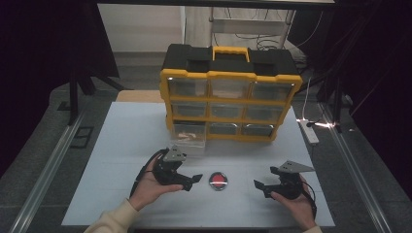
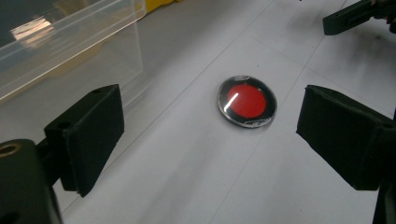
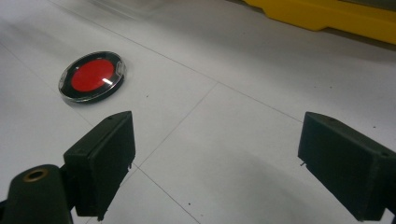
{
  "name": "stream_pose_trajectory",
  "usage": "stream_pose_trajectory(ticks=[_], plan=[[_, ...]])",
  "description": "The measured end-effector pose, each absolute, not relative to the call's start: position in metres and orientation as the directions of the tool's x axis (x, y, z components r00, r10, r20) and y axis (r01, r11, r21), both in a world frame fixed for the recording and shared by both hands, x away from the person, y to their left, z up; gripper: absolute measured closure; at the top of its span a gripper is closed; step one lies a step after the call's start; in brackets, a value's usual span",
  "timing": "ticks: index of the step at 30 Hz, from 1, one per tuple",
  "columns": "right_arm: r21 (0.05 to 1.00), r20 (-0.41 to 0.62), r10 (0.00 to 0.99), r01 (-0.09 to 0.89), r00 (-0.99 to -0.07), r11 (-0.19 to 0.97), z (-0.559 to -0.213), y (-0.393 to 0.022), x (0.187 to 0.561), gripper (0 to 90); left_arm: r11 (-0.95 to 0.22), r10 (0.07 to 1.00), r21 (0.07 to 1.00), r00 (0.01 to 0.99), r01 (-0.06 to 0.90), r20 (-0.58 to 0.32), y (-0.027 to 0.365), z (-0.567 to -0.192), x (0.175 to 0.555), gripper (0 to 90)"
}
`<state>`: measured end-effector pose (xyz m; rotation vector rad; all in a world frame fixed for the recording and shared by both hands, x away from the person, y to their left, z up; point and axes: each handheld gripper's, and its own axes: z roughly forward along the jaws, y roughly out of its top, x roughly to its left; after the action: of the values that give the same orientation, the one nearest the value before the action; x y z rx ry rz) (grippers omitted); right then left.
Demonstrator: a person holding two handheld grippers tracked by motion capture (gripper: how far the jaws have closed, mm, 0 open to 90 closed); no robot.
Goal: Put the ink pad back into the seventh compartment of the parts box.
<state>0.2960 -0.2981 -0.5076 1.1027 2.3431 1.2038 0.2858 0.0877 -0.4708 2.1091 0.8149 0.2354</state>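
Jaws wide apart on both grippers, nothing between them. Left gripper (image 1: 193,180) held low over the white table (image 1: 116,145), pointing at the round red disc (image 1: 218,181) just beside its tips. Right gripper (image 1: 260,187) on the other side of the disc, a little farther off. Seen up close from the left gripper view: clear shiny rim around the red disc (image 2: 246,101), and a clear plastic drawer (image 2: 70,42) off to one side. Seen from the right gripper view: same disc (image 3: 92,76) lying flat, far to one side, with a yellow edge of the big box (image 3: 327,16) beyond. From the high view: black and yellow drawer box (image 1: 228,92) standing behind, bottom left drawer (image 1: 188,138) pulled out. Nothing lying between disc and grippers.
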Motion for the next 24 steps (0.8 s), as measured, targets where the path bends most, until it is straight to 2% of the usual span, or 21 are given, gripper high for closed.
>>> stream_pose_trajectory(ticks=[24], plan=[[0.784, 0.095, 0.747, 0.512, -0.658, 0.351, -0.509, -0.301, 0.297, 11.3, -0.519, 0.532, 0.735, 0.838, 0.437, -0.123, 0.041, -0.476, 0.299, 7.9]])
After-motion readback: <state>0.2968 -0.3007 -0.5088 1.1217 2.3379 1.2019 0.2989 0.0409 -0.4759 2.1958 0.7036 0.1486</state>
